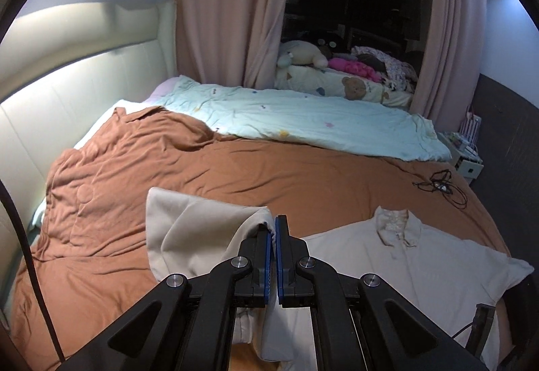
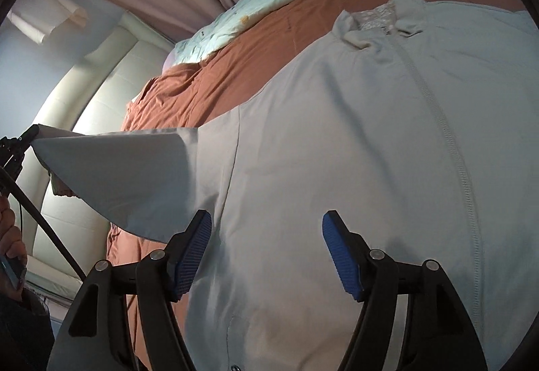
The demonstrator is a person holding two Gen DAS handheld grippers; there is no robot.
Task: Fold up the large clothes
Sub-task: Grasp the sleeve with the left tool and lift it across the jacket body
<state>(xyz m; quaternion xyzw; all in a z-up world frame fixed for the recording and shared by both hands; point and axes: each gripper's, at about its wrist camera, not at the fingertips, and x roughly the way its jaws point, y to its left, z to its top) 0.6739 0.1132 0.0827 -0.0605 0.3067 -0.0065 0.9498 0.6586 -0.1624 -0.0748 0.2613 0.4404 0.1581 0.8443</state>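
At the left, the left gripper (image 1: 273, 229) has its jaws closed on the end of a sleeve (image 1: 188, 229) of the cream jacket (image 1: 404, 263), lifting that sleeve clear of the bed (image 1: 235, 175) so it hangs in a soft fold. The right wrist view shows the same sleeve (image 2: 114, 169) raised and stretched toward the left edge of the picture, while the body of the jacket lies flat on the brown bedspread (image 2: 235, 68), front up, with the collar (image 2: 377, 21) toward the far side and the zip (image 2: 448, 142) running down the middle. Further right, the right gripper (image 2: 266, 246) hovers just above the lower front of the jacket with its jaws wide open and holding nothing. The cloth looks light, limp and slightly smooth, so it will likely sag and drag rather than hold a shape; a pinch at a seam, cuff or hem should grip better than a pinch in the middle of a panel. The zip and collar are stiffer and may resist a clean crease. A black cable (image 1: 441, 186) lies on the bed well apart from the jacket.
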